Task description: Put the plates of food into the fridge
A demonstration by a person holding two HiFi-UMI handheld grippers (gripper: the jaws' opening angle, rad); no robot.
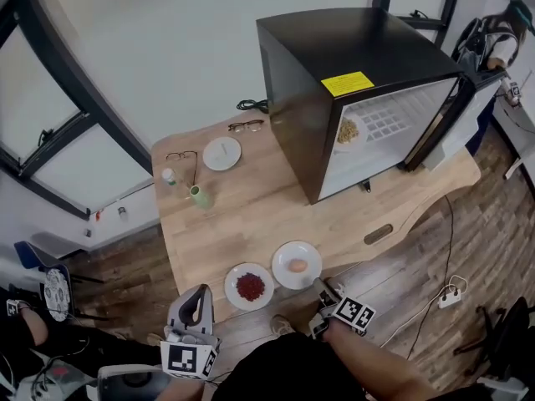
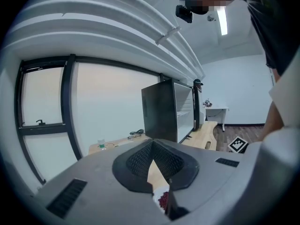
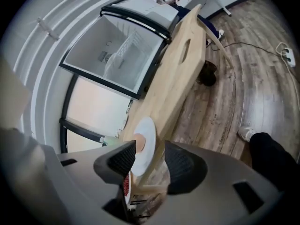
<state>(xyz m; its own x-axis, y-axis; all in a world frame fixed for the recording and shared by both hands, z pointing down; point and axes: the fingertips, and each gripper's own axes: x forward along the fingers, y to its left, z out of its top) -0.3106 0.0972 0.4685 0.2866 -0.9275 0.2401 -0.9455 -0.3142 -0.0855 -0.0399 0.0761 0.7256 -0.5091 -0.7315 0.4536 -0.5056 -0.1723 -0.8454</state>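
Beside egg plate [image 1: 310,256], right gripper [image 1: 321,287], jaws apart

Office or lab-type workroom, not home kitchen. Cues:
- light wooden table [image 1: 251,224] with cable slot [image 1: 378,235] cut in top
- small black fridge [image 1: 351,48] standing on table, door open
- tall dark-framed window [image 2: 44,121], plain white walls
- wood-plank floor [image 1: 493,224], white power strip [image 1: 451,295] lying on it with cord trailing
- white desk [image 2: 216,110] with gear on top at far wall
- strip light [image 2: 222,21] on ceiling
- eyeglasses [image 1: 246,126] and loose black cable [image 1: 251,104] at table's back edge
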